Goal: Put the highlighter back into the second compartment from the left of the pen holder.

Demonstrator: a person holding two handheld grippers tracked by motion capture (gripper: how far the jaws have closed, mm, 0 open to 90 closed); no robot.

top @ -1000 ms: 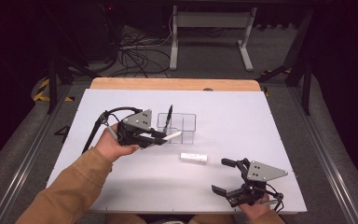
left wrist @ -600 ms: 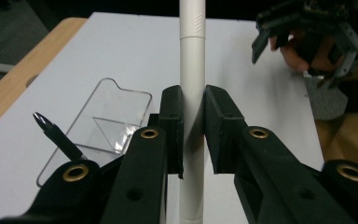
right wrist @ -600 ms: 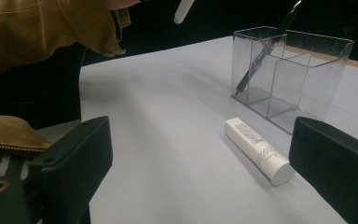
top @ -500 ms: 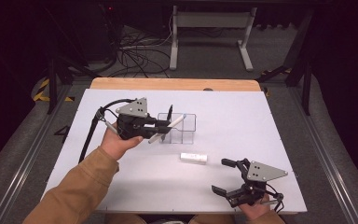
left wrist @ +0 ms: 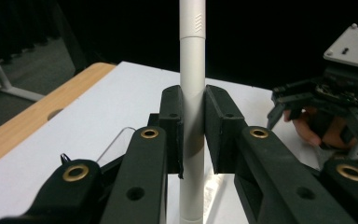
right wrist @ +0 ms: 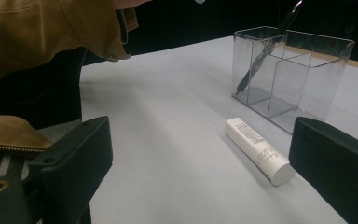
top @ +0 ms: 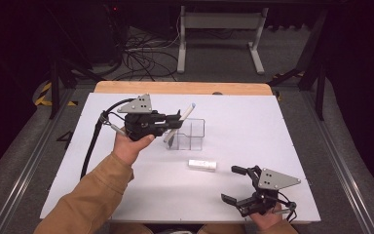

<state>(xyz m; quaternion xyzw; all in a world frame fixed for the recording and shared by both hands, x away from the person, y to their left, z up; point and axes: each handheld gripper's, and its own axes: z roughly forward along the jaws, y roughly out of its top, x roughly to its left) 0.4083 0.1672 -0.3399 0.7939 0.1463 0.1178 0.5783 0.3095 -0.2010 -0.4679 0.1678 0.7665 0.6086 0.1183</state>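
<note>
The left gripper (top: 177,118) is clamping a white pen (top: 179,125) over the clear organizer (top: 191,134), tip tilting down; steepening it before release should help. A white tube (top: 202,165) is lying on the worktop (top: 253,126). The right gripper (top: 237,184) is resting wide open, holding nothing.

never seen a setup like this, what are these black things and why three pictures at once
A person sits at a white table, holding a black two-jaw claw tool in each hand. The high view looks down from above; the two other pictures come from cameras riding on each claw. The left claw is shut on a white pen-like stick, held over a clear plastic divided box that already holds a dark pen. The right claw is open, near the table's front edge. A white cylindrical tube lies on the table between them.
</note>
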